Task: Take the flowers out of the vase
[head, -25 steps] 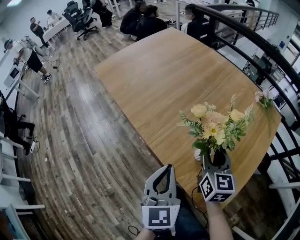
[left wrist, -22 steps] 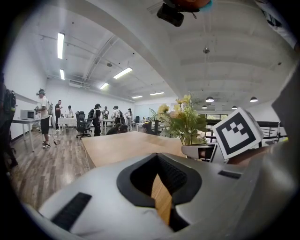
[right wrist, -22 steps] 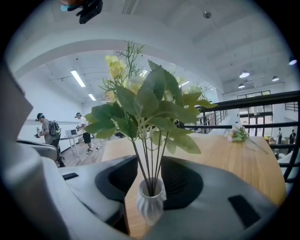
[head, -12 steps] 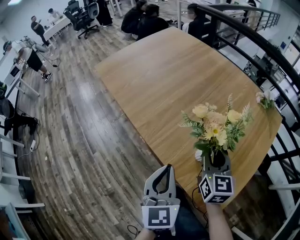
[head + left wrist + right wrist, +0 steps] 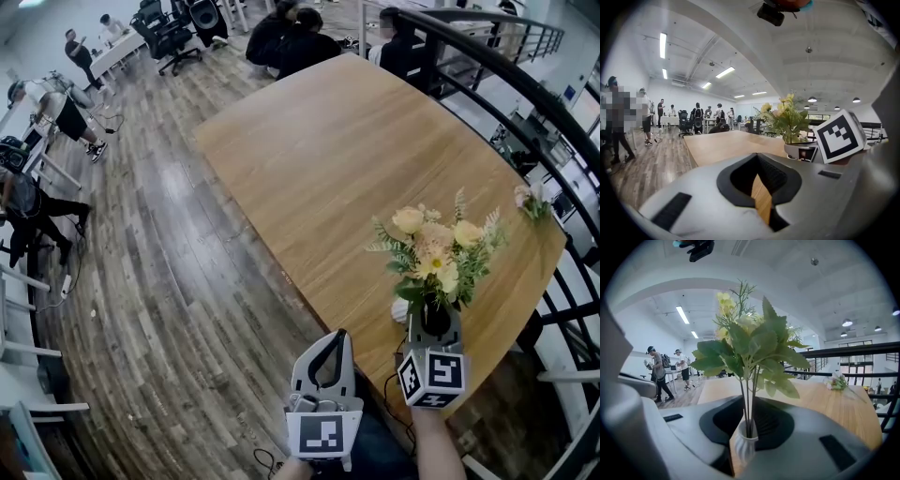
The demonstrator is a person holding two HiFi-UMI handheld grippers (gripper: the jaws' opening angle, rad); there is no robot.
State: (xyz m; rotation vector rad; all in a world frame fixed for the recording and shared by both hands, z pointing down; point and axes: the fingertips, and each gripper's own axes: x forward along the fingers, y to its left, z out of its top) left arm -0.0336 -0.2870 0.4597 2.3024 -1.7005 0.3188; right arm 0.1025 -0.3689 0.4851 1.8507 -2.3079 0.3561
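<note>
Right gripper (image 5: pixel 434 317) jaws closing round white ribbed vase (image 5: pixel 744 442), pads not yet pressing on it; vase stands between jaws on wooden table (image 5: pixel 347 159); flowers (image 5: pixel 750 341) upright in vase, rising above jaws; left gripper (image 5: pixel 337 336) just beside right, jaws together, empty.

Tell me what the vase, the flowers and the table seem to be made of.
Vase: likely glazed ceramic; white, ribbed, slightly glossy.
Flowers: probably artificial, fabric or plastic; stiff uniform leaves, thin straight stems.
Table: wood or wood-look laminate; even matte grain.
</note>
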